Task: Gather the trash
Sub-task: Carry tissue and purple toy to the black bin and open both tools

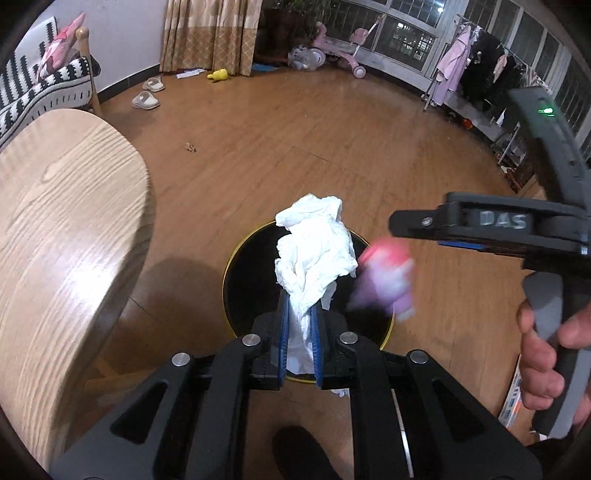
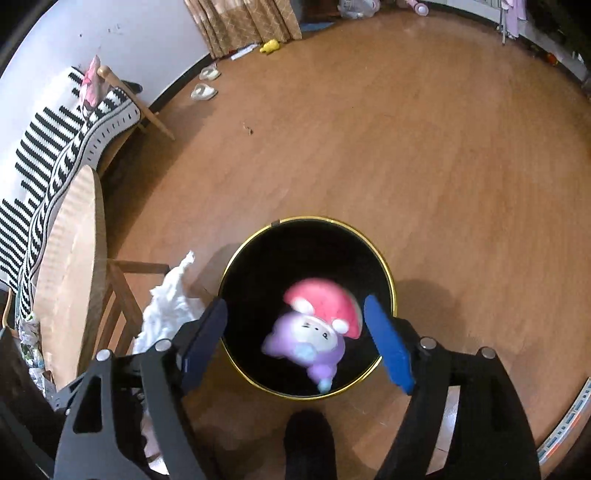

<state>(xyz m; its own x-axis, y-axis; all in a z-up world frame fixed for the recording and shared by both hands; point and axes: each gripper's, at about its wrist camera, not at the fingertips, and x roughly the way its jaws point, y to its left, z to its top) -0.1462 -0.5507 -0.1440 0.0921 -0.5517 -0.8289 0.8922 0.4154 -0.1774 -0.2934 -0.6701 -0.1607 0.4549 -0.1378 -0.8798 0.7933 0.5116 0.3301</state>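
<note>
L gripper (image 1: 300, 334) is clamped tight on a crumpled white tissue (image 1: 314, 251), blue pads (image 1: 283, 328) pinching its lower end, the wad sticking up past the tips. And it's right over the bin (image 1: 236, 273), a round black one w/ a gold rim, standing on the wood floor (image 1: 295, 129).

Over to the R gripper (image 2: 295, 336): jaws wide apart, nothing pressed between the pads. Between them, seen from the R wrist cam, a small plush toy (image 2: 314, 325), red cap, purple body, white face, blurred, sits inside the bin's (image 2: 384, 258) rim line against the black interior. Loose or resting at the bottom? Can't tell, it's smeared. In the L wrist view the same toy (image 1: 384, 277) shows as a pink-purple blur over the bin's right edge, just below the R gripper (image 1: 402, 225), which reaches in from the right w/ a hand (image 1: 543, 354) wrapped round its handle.

From the R cam the tissue (image 2: 166, 306) shows just left of the bin, touching the L tool's side.

Light wood table (image 1: 66, 229) curves in at left, near the bin but apart. A dark shoe tip (image 2: 310, 443) pokes in at bottom centre, just short of the rim. Far back: slippers (image 1: 146, 99), a striped sofa cover (image 1: 33, 92), curtains (image 1: 210, 33).
</note>
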